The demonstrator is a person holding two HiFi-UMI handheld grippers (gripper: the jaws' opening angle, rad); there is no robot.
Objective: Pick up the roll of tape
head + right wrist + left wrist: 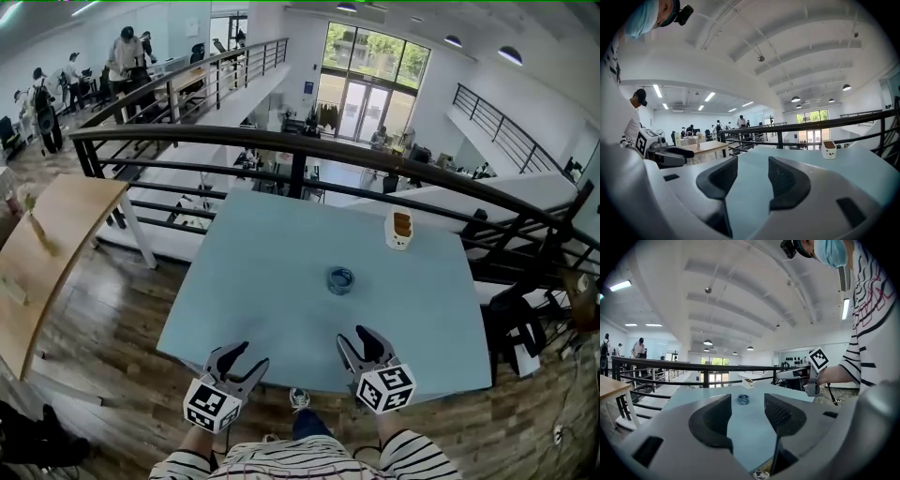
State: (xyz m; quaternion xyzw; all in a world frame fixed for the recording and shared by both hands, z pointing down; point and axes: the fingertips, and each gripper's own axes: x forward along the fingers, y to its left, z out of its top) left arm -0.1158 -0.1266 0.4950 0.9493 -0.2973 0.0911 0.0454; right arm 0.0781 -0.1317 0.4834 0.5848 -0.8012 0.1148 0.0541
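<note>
With my left gripper (246, 362) and right gripper (359, 343) at the bottom of the frame (both empty, jaws apart), I should approach the small blue roll of tape (340, 279) at centre from above.

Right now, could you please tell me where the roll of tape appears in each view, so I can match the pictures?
Head view: roll of tape at the middle of the blue table.
Left gripper view: tape small, just below centre, on the table.
Right gripper view: not in it.
Shared landmark: the small white container near the railing, in all three views.
</note>
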